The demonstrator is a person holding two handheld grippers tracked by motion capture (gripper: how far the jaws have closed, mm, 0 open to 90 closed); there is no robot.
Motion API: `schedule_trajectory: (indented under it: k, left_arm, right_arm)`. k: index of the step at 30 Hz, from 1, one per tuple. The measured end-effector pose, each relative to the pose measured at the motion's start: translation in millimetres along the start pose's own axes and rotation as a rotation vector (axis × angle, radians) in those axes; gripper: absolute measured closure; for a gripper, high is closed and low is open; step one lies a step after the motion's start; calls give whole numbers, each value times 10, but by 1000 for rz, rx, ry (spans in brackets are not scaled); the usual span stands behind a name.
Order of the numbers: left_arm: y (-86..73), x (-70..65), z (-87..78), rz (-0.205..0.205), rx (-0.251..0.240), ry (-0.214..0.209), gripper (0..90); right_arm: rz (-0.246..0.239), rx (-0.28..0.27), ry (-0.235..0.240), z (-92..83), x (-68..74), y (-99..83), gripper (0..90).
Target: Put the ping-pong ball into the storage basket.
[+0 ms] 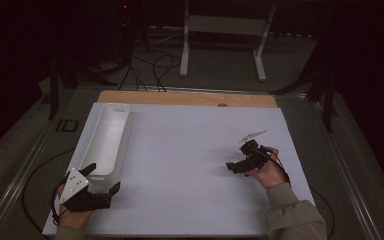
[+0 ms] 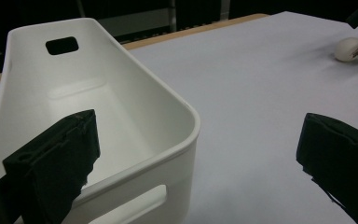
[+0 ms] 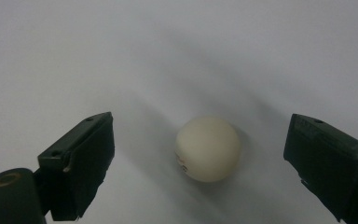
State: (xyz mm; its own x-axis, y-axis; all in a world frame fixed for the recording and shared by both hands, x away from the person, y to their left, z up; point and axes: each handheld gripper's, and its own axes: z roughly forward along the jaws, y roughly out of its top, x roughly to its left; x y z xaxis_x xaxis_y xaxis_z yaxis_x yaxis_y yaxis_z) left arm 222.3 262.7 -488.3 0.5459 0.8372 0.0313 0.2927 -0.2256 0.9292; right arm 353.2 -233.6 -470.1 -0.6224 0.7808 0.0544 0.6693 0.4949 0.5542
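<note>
We are reaching for the ball (image 3: 208, 149) lying on the tabletop (image 1: 180, 150) at the right, our right claw (image 3: 200, 163) wide open around it, empty, while the left claw (image 2: 191, 154), open and empty, straddles the bin's (image 2: 121, 93) near corner; next, we judge, closing gently.

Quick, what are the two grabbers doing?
Left gripper: open, one jaw inside the white bin.
Right gripper: open around the ball, not touching.
</note>
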Motion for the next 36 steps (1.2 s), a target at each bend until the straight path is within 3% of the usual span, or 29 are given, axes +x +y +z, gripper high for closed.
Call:
schedule_trajectory:
  k: [22,36]
  left_arm:
    - [-1,0,0,1,0,0,0]
    - [-1,-1,0,2,-1,0,0]
  right_arm:
    - [9,43,1,103,-20,15,88]
    - [9,78,-5,161,-22,10,138]
